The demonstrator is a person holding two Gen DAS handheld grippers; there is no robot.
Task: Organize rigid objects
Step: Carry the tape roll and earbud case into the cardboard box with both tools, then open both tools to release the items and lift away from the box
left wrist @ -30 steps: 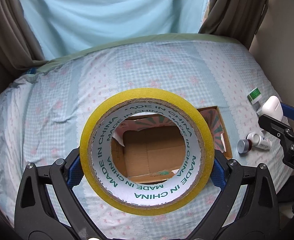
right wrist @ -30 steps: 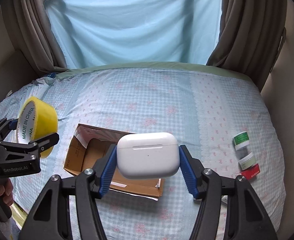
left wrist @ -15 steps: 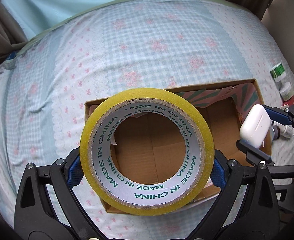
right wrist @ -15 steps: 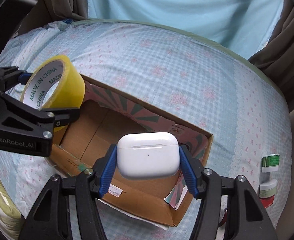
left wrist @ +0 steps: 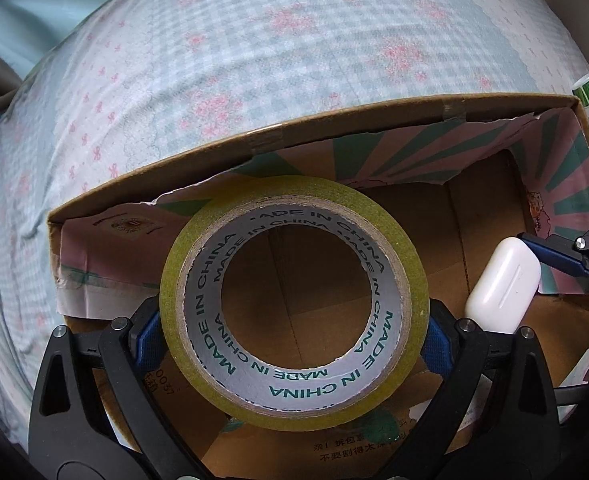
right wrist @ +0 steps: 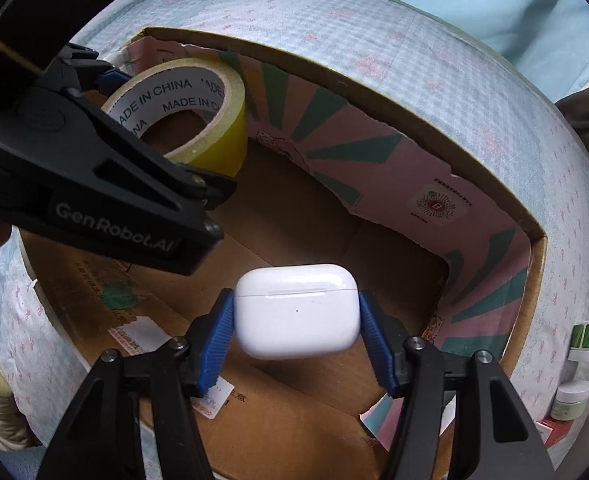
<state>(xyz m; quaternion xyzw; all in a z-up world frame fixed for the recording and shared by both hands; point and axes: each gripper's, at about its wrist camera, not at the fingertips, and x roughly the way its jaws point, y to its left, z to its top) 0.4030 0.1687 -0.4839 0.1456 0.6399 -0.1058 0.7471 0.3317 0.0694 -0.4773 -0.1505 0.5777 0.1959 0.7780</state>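
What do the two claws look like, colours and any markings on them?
Both claws, left and right, are black angular frames with silver screw heads and ribbed blue pads on the fingertips. The left one's side carries white "GenRobot.AI" lettering. No cables or sleeves show.

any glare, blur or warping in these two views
Left wrist view: strong fisheye bowing of the cardboard box rim, dark corners, tape roll sharp. Right wrist view: same bowing, soft glare on the white earbud case, left gripper looms dark and close.

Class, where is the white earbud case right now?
The earbud case is clamped in the right gripper, hanging inside the open cardboard box, right of the tape roll.
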